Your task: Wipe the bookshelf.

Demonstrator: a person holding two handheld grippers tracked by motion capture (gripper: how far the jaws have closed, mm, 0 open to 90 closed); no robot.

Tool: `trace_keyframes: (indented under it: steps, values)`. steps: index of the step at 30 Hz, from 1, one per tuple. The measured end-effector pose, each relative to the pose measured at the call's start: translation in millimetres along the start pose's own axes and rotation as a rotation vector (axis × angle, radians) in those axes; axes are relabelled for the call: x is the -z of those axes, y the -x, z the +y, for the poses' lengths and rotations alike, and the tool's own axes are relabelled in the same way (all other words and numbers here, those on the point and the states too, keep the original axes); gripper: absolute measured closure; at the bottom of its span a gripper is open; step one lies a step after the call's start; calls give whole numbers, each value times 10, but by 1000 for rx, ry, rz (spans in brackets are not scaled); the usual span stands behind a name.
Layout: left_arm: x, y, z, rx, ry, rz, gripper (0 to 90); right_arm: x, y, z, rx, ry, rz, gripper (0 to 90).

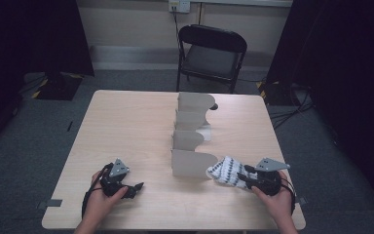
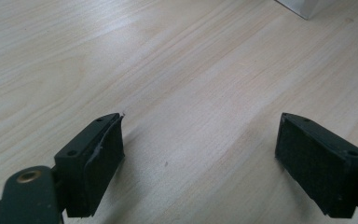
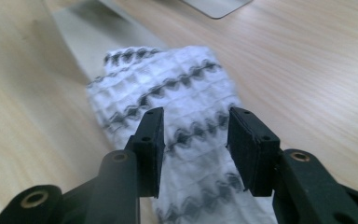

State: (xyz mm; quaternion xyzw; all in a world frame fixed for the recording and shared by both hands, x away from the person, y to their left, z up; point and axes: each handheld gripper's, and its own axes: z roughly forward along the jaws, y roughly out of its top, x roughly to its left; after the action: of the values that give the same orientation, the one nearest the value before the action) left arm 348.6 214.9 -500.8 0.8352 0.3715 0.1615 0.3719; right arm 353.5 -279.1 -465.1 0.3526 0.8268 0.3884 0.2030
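The desk (image 1: 126, 126) is pale wood-grain laminate, smooth with a soft sheen. The cloth (image 3: 168, 93) near its right front corner is white waffle-weave fabric with dark wavy stripes, rough and matt. The divider (image 1: 190, 141) along the desk's middle looks like thin matt grey card. The right gripper (image 3: 196, 135) and the left gripper (image 2: 200, 154) have matt black plastic jaws with dull rubbery pads and brass-coloured rivets.
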Motion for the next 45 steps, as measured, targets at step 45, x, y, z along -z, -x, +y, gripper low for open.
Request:
trace_keyframes:
  steps: [45]
  values:
    - [1,-5,2,-4,-4,-1,150,-150,-294,-74,-87,-57,13,409]
